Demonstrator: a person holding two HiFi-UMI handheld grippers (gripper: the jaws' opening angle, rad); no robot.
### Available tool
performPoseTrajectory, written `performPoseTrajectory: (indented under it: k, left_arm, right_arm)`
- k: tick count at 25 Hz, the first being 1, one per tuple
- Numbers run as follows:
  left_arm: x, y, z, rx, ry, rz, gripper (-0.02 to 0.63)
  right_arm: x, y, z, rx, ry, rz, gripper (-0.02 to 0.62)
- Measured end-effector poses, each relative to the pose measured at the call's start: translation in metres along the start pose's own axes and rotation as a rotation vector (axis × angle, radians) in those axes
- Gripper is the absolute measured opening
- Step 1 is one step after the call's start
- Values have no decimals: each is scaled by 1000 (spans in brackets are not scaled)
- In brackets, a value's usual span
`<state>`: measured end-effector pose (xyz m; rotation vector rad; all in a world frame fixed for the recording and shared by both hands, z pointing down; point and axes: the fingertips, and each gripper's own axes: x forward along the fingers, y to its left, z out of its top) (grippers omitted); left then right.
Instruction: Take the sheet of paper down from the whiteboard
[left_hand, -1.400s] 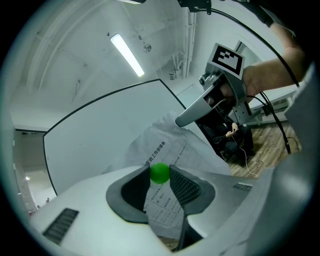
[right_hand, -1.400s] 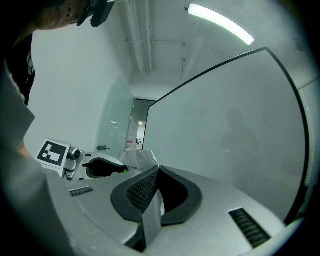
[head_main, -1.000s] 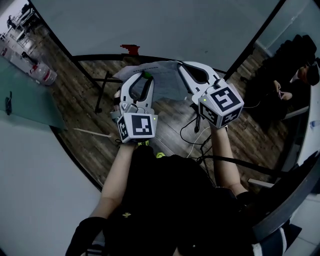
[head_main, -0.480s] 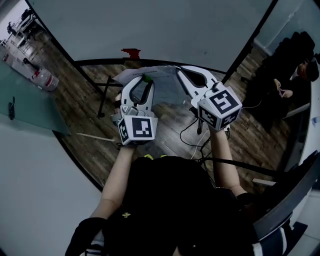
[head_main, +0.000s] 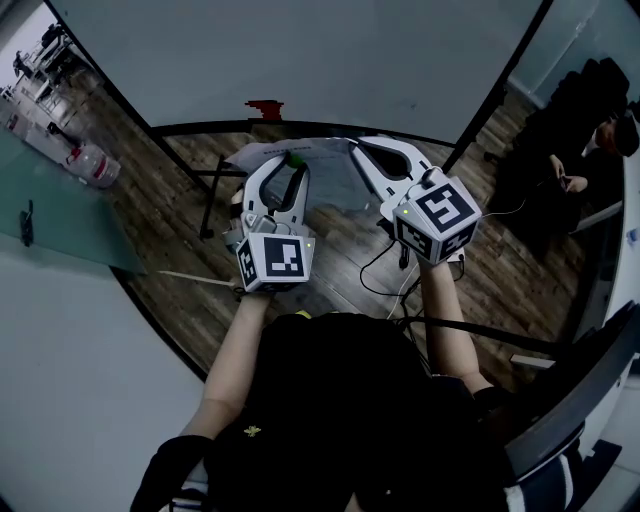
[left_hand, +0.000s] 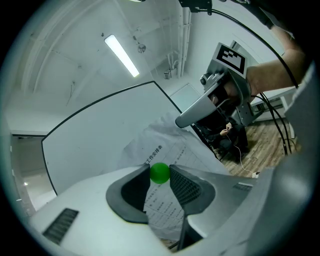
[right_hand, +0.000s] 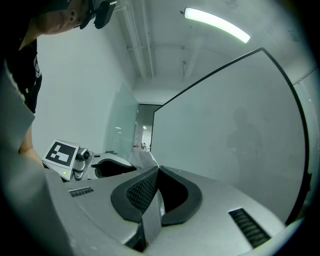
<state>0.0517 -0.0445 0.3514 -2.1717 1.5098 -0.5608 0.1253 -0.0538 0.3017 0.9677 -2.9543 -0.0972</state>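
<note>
Now, left claw (head_main: 286, 161) pinching one green magnet (left_hand: 160, 173); right claw (right_hand: 156, 175) pinching one paper sheet (left_hand: 172, 149); one whiteboard (left_hand: 100, 131) behind.

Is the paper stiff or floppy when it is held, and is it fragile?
Probably floppy: the paper curves and creases where nothing supports it. Likely light and easy to tear: the right gripper pinches only a thin edge.

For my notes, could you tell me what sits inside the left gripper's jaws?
A green ball is pinched between them, with the sheet of paper behind it; the ball covers some print.
</note>
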Motion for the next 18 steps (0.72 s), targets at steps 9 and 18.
performPoseTrajectory:
  k: [9,18]
  left_arm:
    - [3,2,2,3,-4,3,133]
    - [6,1,0,3,-3,14,133]
  right_arm:
    - [1,0,-1,4,14,7,12]
    - [3,0,0,-5,6,26,12]
